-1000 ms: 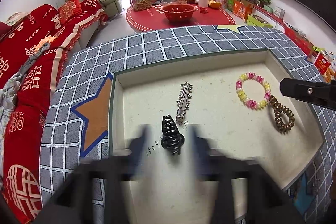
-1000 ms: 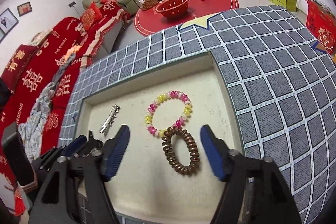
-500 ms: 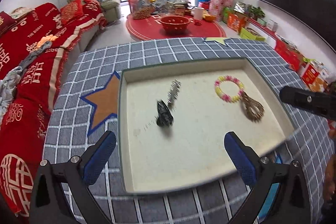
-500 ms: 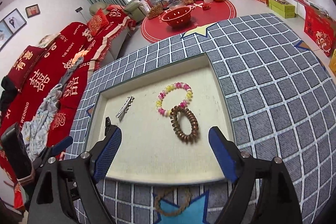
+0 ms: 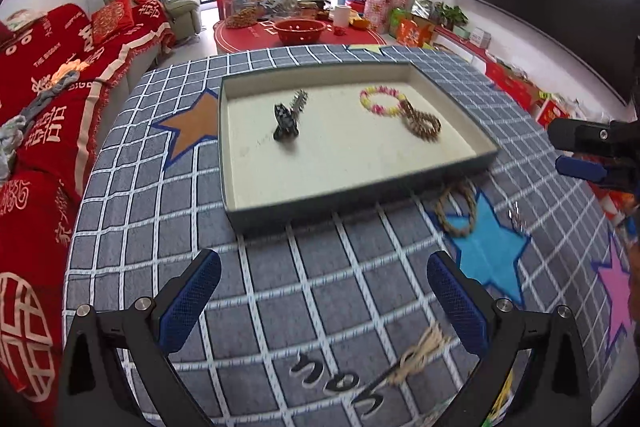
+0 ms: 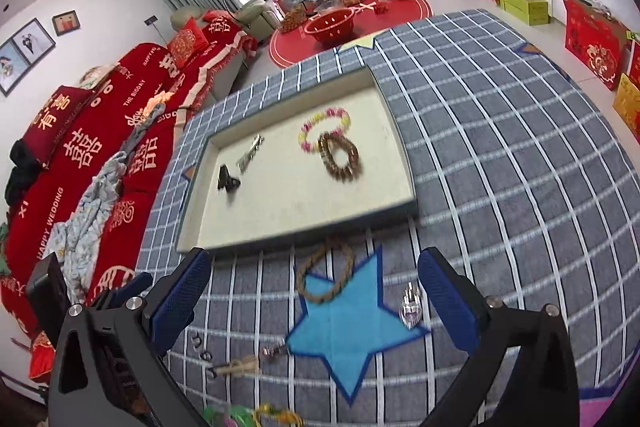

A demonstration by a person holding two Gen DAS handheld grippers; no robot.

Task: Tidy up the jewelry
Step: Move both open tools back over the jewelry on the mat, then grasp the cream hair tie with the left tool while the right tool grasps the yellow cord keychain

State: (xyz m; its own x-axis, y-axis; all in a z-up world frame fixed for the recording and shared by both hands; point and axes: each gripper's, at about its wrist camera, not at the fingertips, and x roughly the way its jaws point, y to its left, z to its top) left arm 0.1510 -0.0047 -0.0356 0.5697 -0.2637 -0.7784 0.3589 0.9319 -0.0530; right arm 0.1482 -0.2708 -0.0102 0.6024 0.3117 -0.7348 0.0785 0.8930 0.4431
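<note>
My left gripper [image 5: 324,301] hangs over the grey checked cloth of the worktop [image 5: 320,307] with its two blue-padded fingers spread wide and nothing between them. My right gripper [image 6: 314,295] is opening, its jaws far apart and empty over the light blue star [image 6: 352,331] printed on the cloth.

Beyond both grippers lies one shallow rectangular tray with a dark green rim and cream lining [image 6: 296,231]. I count four pieces in it. On the left half sit one black plastic claw clip [image 6: 227,179] and one slim silver metal hair clip [image 6: 250,153], close together. On the right half lie one pink and yellow beaded bracelet [image 6: 325,127] and one brown spiral coil hair tie [image 6: 340,157]; the coil overlaps the near edge of the bracelet.

Outside the tray, on the cloth, I count further pieces. One tan braided rope ring [image 6: 326,277] lies just in front of the tray's near wall, partly on the blue star. One small silver crown-shaped clip [image 6: 411,305] rests at the star's right edge, beside my right gripper's right finger. One pale straw tassel on a dark pin [image 5: 416,357] lies nearest to me, by printed black numerals. At the bottom edge of the right wrist view there is something yellow and green [image 6: 256,417], too blurred for me to name.
</note>
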